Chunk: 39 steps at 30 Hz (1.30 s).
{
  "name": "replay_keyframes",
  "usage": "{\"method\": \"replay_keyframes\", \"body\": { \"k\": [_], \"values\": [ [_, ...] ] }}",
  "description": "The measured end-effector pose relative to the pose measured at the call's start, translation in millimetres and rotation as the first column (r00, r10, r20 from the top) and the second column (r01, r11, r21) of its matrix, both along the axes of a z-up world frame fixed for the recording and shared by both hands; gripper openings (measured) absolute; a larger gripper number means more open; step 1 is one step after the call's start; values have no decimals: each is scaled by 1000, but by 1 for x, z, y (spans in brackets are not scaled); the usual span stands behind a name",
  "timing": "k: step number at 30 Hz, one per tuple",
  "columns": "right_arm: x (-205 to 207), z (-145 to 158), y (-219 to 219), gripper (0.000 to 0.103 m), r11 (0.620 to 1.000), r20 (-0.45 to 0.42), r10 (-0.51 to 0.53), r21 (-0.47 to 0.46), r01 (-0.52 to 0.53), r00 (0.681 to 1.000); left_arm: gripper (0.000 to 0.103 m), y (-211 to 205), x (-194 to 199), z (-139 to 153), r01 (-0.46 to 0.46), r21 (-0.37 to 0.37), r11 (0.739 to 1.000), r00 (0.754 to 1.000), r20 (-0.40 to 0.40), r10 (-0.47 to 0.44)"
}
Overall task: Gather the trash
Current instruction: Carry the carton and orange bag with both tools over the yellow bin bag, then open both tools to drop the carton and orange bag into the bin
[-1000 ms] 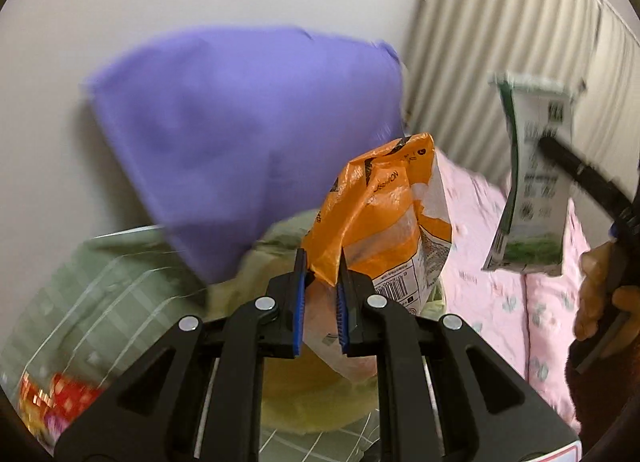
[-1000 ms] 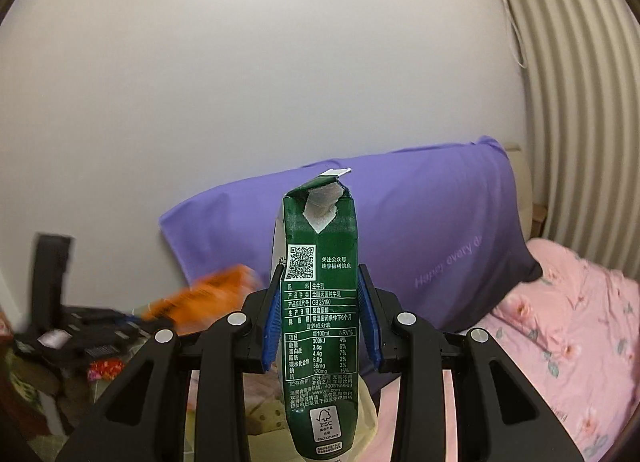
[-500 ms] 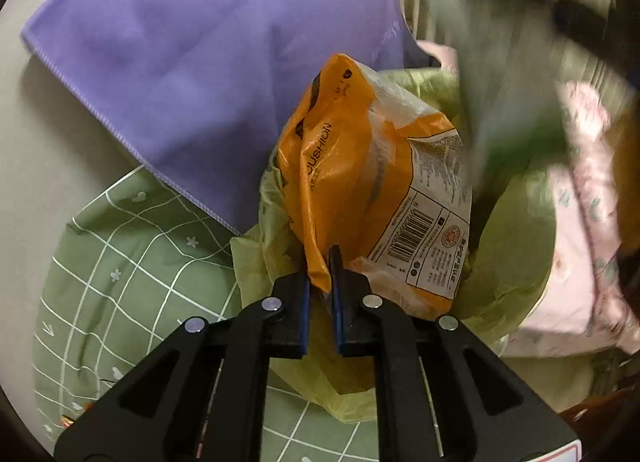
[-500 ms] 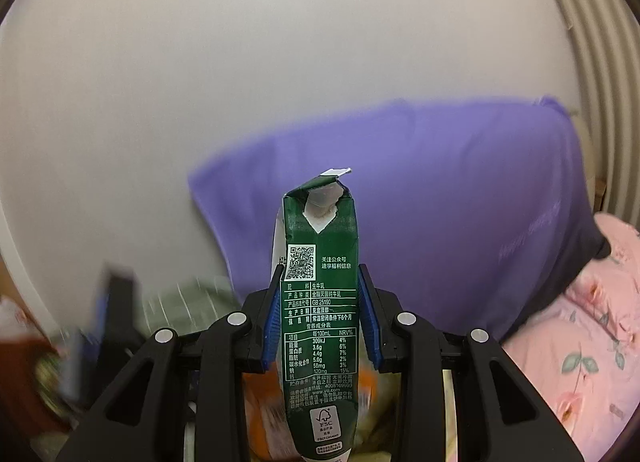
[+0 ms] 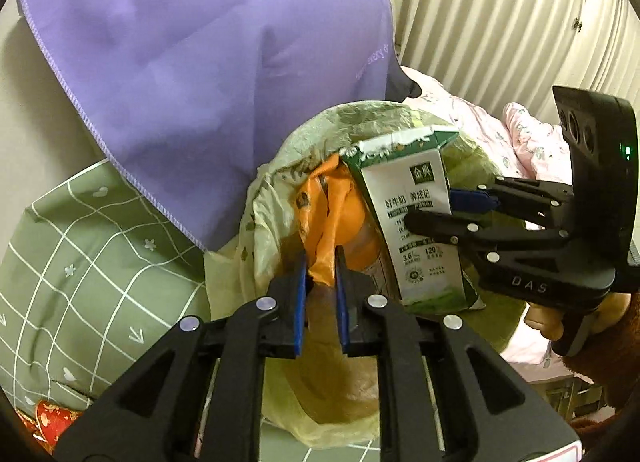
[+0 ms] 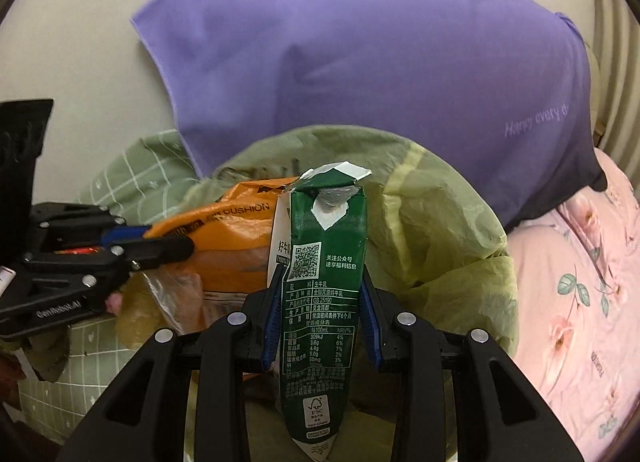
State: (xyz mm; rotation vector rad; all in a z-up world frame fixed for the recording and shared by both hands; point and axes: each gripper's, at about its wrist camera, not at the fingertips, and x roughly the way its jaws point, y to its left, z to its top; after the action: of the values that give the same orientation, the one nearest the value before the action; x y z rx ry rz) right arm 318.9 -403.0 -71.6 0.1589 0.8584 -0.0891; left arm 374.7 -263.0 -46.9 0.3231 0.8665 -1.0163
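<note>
A yellow-green trash bag (image 5: 280,165) (image 6: 448,221) lies open on the bed. My left gripper (image 5: 320,262) is shut on an orange snack wrapper (image 5: 332,213) and holds it inside the bag's mouth; the wrapper also shows in the right wrist view (image 6: 232,238). My right gripper (image 6: 320,282) is shut on a green and white milk carton (image 6: 324,282) (image 5: 416,221), held upright over the bag's opening, beside the wrapper. The left gripper (image 6: 168,246) shows at the left of the right wrist view, and the right gripper (image 5: 448,209) at the right of the left wrist view.
A purple pillow (image 5: 208,61) (image 6: 380,61) leans on the wall behind the bag. A green checked blanket (image 5: 80,246) lies to the left, a pink floral quilt (image 6: 580,282) to the right. Pleated curtains (image 5: 500,21) hang at the back right. A red packet (image 5: 44,418) lies at lower left.
Both grippers have come down to the bag. The orange wrapper has gone into its mouth, and the milk carton has moved in beside it from the right.
</note>
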Motion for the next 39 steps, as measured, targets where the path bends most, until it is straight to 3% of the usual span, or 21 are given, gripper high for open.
{"method": "replay_keyframes", "body": {
  "k": [4,10,12,14,18,22,27,31,36,39],
  "values": [
    [9,-5,3,32,999,-16,-5,-50,4,1000,13,-13,3,-3,-10,-5,1000,1000,0,10],
    [-1,7,5,33,999,27,-31,-42,32,999,15,-10,-3,-2,-52,-29,998,999,-17,51],
    [-4,10,8,34,998,30,-24,-54,25,999,27,7,-4,4,-66,-54,996,998,-26,65],
    [-4,12,11,37,999,13,-15,-52,16,1000,33,15,-6,10,-82,-81,993,997,-20,81],
    [-13,25,14,56,998,47,-17,-55,20,999,50,38,-13,28,-99,-132,986,995,-4,100],
    [-27,45,19,57,998,97,-28,-61,34,995,53,60,-21,42,-178,-149,973,982,31,185],
    [-40,69,38,63,998,183,21,-69,-8,983,58,106,-38,56,-285,-191,939,951,68,302],
    [-44,77,65,64,995,222,91,-54,-81,971,58,151,-55,50,-369,-203,907,916,89,392],
    [-44,74,104,64,985,255,172,-79,-157,952,58,206,-76,36,-476,-185,860,853,139,503],
    [-39,68,122,64,972,248,236,-67,-227,939,58,240,-78,29,-557,-167,813,806,126,578]
  ]
}}
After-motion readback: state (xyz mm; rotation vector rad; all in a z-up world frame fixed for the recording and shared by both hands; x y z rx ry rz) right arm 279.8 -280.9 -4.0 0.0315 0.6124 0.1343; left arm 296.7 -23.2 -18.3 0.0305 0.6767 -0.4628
